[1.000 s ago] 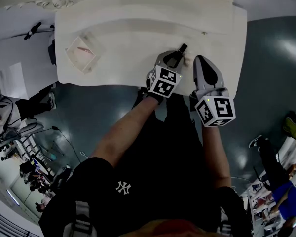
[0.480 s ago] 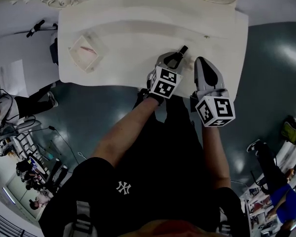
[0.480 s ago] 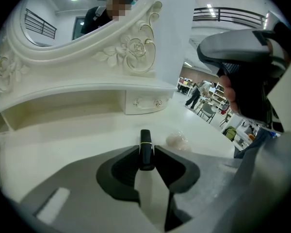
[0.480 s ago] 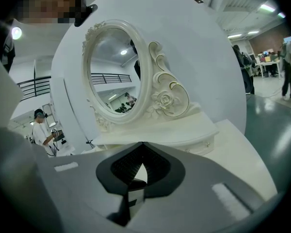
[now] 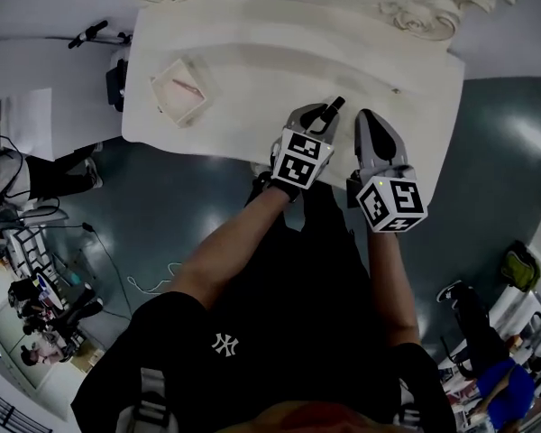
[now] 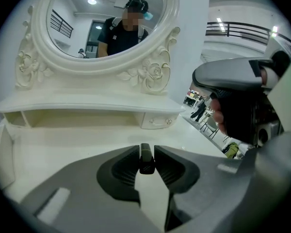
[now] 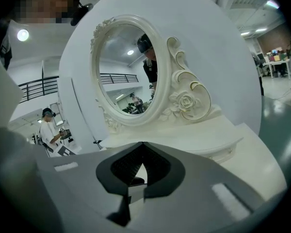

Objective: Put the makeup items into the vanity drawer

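My left gripper (image 5: pixel 322 118) is shut on a slim black makeup stick (image 5: pixel 334 106), whose end pokes out past the jaws over the white vanity top (image 5: pixel 252 70). In the left gripper view the stick (image 6: pixel 146 158) stands clamped between the jaws of the left gripper (image 6: pixel 146 152). Just to its right, my right gripper (image 5: pixel 371 121) hovers over the same top, jaws shut with nothing held. Seen from its own camera, the right gripper (image 7: pixel 142 145) has its tips touching. A small closed drawer (image 6: pixel 155 122) sits under the vanity's raised shelf.
A clear square box (image 5: pixel 182 88) with a pinkish item inside stands at the left of the vanity top. The oval mirror (image 6: pixel 106 23) with carved roses rises behind the shelf. The table's front edge is right below both grippers. People and chairs stand on the floor around.
The head camera has tilted, so the vanity sits lower in view. Both grippers stay side by side over the top, the left still shut on the black stick.
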Available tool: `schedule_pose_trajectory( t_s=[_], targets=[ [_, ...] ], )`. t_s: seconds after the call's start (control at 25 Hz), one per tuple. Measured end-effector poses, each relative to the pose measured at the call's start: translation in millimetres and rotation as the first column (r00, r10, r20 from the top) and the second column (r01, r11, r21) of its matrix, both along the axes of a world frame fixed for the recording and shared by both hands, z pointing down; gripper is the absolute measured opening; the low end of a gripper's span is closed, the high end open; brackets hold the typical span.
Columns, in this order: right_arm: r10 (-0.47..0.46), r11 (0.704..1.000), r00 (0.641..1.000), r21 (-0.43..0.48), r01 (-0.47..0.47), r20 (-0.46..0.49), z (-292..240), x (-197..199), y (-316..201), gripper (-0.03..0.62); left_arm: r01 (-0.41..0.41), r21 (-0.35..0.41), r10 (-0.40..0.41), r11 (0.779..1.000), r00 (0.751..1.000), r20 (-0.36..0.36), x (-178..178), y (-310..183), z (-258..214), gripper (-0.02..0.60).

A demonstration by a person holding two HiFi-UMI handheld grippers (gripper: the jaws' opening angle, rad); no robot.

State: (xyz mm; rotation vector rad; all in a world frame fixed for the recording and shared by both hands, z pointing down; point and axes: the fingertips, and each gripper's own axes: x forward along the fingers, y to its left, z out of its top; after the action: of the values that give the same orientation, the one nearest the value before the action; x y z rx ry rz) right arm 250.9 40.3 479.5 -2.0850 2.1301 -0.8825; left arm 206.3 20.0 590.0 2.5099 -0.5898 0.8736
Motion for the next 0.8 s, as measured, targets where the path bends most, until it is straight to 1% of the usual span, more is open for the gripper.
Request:
schedule_pose_trajectory(
  t_s=[0.2, 0.4, 0.64, 0.8],
  targets=[
    [-0.056, 0.998, 0.998, 0.023, 0.057, -0.013, -12, -22, -17, 0.023, 0.064, 0.027, -0.063, 0.998, 0.997, -0.038, -21, -16, -24, 0.086],
    [-0.127, 0.990, 0.991, 0.058, 0.128, -0.033, -28, -55, -40, 0.023, 0.145, 0.061, -0.141, 0.988, 0.987, -0.072, -54, -38, -49, 0.086],
    [-0.211, 0.974, 0.976, 0.077, 0.215, -0.052, -42, -101, -63, 0.023, 0.245, 0.093, -0.235, 0.965, 0.966, -0.108, -102, -64, -74, 0.087],
    [-0.268, 0.958, 0.962, 0.093, 0.272, -0.057, -50, -134, -77, 0.023, 0.319, 0.098, -0.305, 0.943, 0.942, -0.136, -136, -78, -88, 0.087]
  ],
)
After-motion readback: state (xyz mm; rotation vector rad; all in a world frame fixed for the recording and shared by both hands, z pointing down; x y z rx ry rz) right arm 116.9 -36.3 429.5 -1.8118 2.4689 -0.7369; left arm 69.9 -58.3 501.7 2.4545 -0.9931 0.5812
